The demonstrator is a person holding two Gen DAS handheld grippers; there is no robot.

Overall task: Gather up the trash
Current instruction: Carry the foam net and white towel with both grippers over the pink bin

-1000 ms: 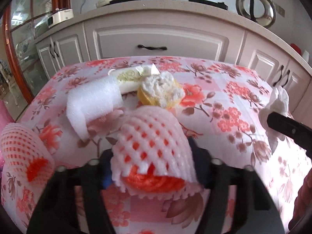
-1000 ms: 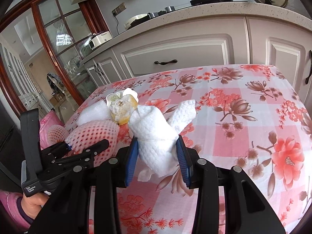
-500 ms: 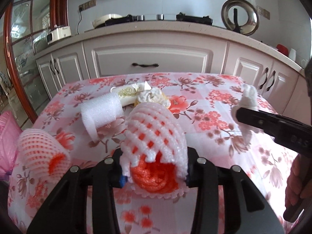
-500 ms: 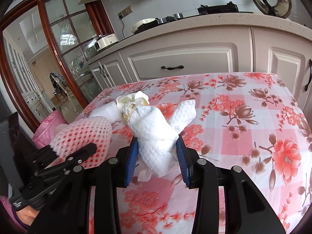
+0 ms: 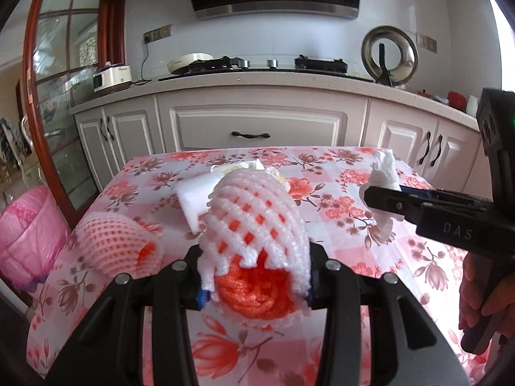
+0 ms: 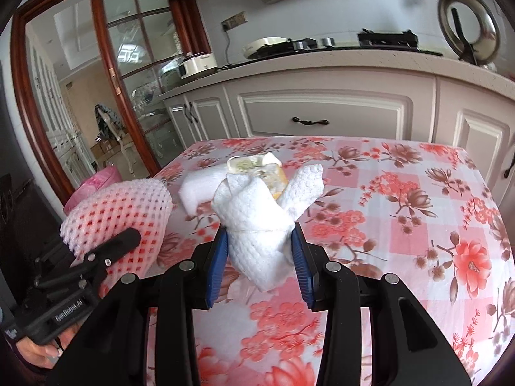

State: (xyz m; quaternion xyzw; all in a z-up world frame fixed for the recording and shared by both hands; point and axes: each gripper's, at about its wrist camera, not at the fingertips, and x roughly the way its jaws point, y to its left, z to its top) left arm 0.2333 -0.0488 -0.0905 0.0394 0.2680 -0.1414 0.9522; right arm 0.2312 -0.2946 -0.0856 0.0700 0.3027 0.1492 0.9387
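Note:
My left gripper [image 5: 254, 276] is shut on a white foam fruit net [image 5: 254, 222] with orange mesh stuffed inside, held above the floral tablecloth [image 5: 338, 173]. The same net [image 6: 122, 209] shows at the left of the right wrist view. My right gripper [image 6: 260, 251] is shut on a crumpled white paper towel [image 6: 257, 218], its blue pads [image 6: 217, 257] pressing both sides. In the left wrist view that towel [image 5: 384, 173] sticks up from the right gripper [image 5: 383, 199] at the right. A second foam net [image 5: 119, 244], a white foam sheet [image 5: 193, 202] and a yellowish wrapper [image 6: 254, 165] lie on the table.
A bin lined with a pink bag [image 5: 25, 234] stands on the floor left of the table. White kitchen cabinets [image 5: 257, 125] and a counter with a stove run behind the table. A hand [image 5: 476, 296] grips the right tool.
Both grippers have lifted and drawn back from the table, each keeping its load. The left jaws have squeezed the foam net narrower. The trash on the table has not moved.

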